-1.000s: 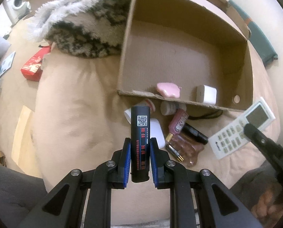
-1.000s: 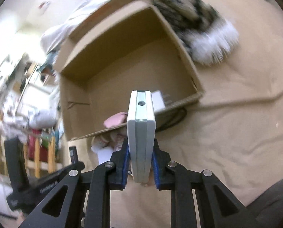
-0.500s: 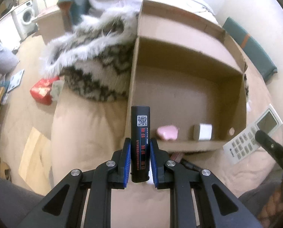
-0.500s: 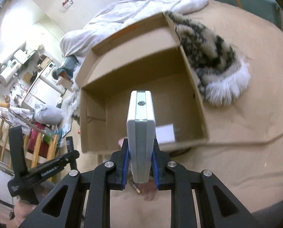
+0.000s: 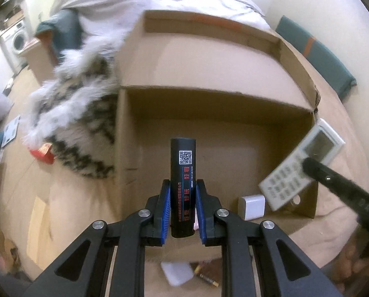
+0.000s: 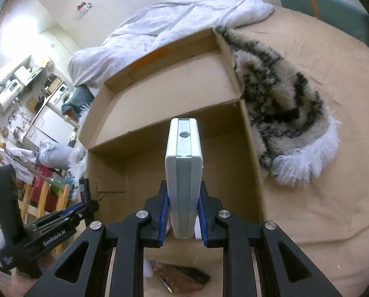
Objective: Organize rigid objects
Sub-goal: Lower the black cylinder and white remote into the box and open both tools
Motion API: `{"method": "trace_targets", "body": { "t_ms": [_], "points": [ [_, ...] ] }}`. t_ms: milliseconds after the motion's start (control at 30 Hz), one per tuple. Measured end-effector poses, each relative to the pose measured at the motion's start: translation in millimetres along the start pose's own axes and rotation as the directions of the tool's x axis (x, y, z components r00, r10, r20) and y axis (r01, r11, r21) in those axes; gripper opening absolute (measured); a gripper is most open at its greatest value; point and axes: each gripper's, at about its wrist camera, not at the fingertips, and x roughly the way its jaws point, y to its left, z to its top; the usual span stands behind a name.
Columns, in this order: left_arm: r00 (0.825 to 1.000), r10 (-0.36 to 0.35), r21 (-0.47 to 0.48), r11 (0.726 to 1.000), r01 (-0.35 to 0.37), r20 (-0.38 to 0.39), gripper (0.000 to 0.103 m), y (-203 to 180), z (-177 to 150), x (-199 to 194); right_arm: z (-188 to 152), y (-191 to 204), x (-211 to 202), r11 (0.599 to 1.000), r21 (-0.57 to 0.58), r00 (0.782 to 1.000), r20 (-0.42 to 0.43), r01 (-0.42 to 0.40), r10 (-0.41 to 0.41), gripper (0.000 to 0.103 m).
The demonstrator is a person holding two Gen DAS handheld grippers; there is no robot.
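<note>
The box (image 5: 209,128) filled mid-frame on the bed (image 6: 320,210), a white block (image 5: 251,207) inside at lower right. The left tool (image 5: 183,212) clamped a black tube (image 5: 183,188); the right tool (image 6: 183,215) clamped a remote (image 6: 183,180). Step: carrying both over the box. Next, I judged: lower and release inside.

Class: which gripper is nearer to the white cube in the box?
Right. The right gripper, holding the remote, hangs almost over the white cube; the left gripper is further to the side.
</note>
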Motion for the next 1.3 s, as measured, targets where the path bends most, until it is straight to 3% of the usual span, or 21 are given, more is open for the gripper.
{"method": "trace_targets", "body": {
  "t_ms": [267, 600, 967, 1300],
  "points": [
    [0.999, 0.016, -0.005, 1.0, -0.016, -0.052, 0.017, 3, -9, 43, -13, -3, 48, 0.999, -0.032, 0.996, -0.087, -0.016, 0.014, 0.023],
    [0.996, 0.073, 0.05, 0.996, -0.07, -0.05, 0.017, -9, -14, 58, -15, 10, 81, 0.996, -0.085, 0.99, -0.143, -0.018, 0.005, 0.023],
    [0.996, 0.056, 0.044, 0.998, -0.053, -0.069, 0.017, -13, -17, 74, -12, 20, 116, 0.994, -0.104, 0.979, -0.2, 0.023, -0.043, 0.023],
    [0.996, 0.057, 0.046, 0.997, -0.054, -0.075, 0.017, -6, -13, 84, -10, 16, 111, 0.997, -0.077, 0.985, -0.171, 0.02, -0.033, 0.023]
  ]
}}
